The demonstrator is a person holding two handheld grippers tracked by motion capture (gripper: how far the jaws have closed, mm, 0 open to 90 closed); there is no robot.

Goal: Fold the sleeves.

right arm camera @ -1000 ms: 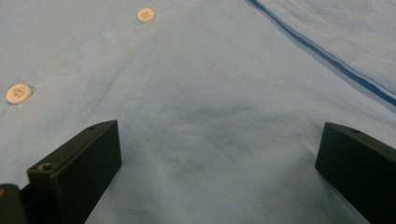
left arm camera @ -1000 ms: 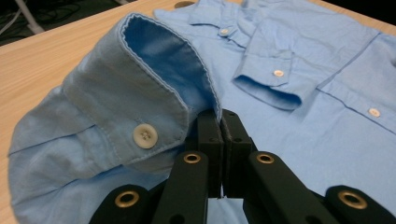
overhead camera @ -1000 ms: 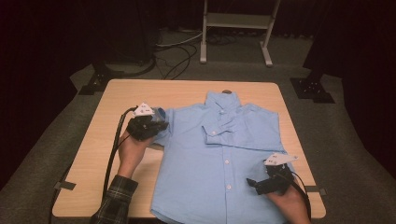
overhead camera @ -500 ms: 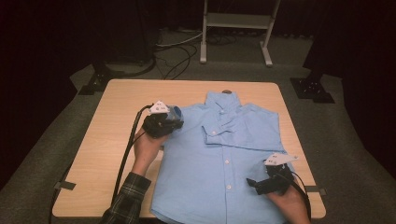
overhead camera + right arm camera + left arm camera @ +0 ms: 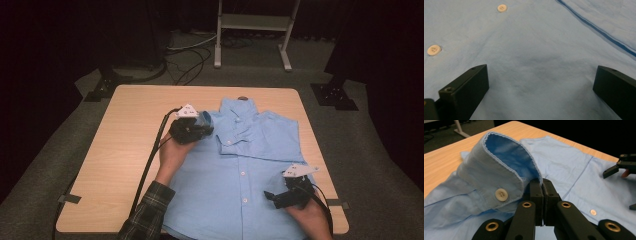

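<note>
A light blue button-up shirt point(image 5: 250, 165) lies face up on the wooden table point(image 5: 125, 150), collar toward the far side. My left gripper point(image 5: 202, 129) is over the shirt's left shoulder area, shut on the sleeve cuff point(image 5: 499, 167), whose fabric sits pinched where the closed jaws meet point(image 5: 542, 183). The cuff stands up, rounded, with a white button point(image 5: 501, 194) showing. My right gripper point(image 5: 272, 198) rests low over the shirt's lower right front, open, with flat blue cloth point(image 5: 536, 37) between its spread jaws point(image 5: 541, 82). It also appears in the left gripper view, at the right edge point(image 5: 621, 167).
A metal stand point(image 5: 252, 30) and cables point(image 5: 190, 55) lie on the dark floor behind the table. Black stand bases point(image 5: 332, 95) point(image 5: 102, 87) flank the table's far corners. Bare wood stretches left of the shirt.
My left gripper has carried the cuff to the right, from the shirt's left edge inward over its shoulder, drawing the sleeve along. The right gripper has stayed put.
</note>
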